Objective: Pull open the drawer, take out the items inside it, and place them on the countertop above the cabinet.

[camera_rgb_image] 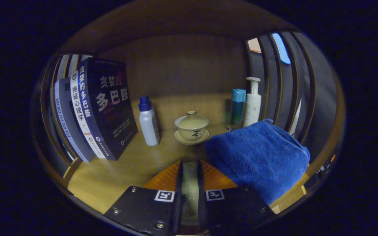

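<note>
Gripper [190, 173] fingers sitting nearly together, pinching nothing, hovering over the wooden counter [110, 177]. Folded blue terry towel [258, 154] lying just right of them; pulling away carelessly risks dragging it against the lidded ceramic teacup [191, 127] beyond.

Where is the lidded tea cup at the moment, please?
In the claw's view, the lidded tea cup sits on its saucer beyond the nearly closed claw, between the white bottle and the folded blue towel.
</note>
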`<state>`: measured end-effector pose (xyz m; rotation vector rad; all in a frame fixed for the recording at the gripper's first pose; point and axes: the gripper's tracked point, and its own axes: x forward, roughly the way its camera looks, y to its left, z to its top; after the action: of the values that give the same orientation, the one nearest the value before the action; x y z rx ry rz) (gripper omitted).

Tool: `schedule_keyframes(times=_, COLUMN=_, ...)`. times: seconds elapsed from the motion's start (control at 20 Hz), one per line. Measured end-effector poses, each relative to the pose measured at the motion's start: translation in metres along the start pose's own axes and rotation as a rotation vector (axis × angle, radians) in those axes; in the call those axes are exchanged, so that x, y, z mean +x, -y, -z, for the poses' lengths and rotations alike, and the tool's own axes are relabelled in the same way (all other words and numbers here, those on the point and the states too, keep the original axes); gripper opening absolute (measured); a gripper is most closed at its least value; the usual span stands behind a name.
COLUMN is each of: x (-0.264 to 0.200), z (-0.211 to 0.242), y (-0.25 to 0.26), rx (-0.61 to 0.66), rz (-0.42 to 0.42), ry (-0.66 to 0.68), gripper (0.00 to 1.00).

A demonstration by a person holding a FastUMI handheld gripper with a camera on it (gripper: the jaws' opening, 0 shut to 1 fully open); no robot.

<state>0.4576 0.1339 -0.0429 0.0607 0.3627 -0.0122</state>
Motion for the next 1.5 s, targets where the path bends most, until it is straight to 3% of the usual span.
schedule_keyframes(times=0.2, x=0.002, z=0.011, y=0.001, rx=-0.020, rz=0.003, ry=-0.023, gripper=0.20)
schedule_keyframes(times=0.3, x=0.003, z=0.007, y=0.002, rx=-0.024, rz=0.006, ry=0.024, gripper=0.29)
schedule_keyframes(times=0.65, x=-0.003, z=0.006, y=-0.001, rx=-0.022, rz=-0.015, ry=0.089, gripper=0.34)
schedule_keyframes(times=0.75, x=-0.006, z=0.006, y=0.004, rx=-0.049, rz=0.010, ry=0.111, gripper=0.56)
schedule_keyframes(times=0.95, x=-0.007, z=0.006, y=-0.002, rx=-0.067, rz=0.006, ry=0.125, gripper=0.79)
schedule_keyframes(times=1.2, x=-0.022, z=-0.012, y=-0.002, rx=-0.078, rz=0.019, ry=0.201, gripper=0.86)
schedule_keyframes(times=1.5, x=-0.092, z=-0.052, y=0.007, rx=-0.035, rz=0.019, ry=0.362, gripper=0.92)
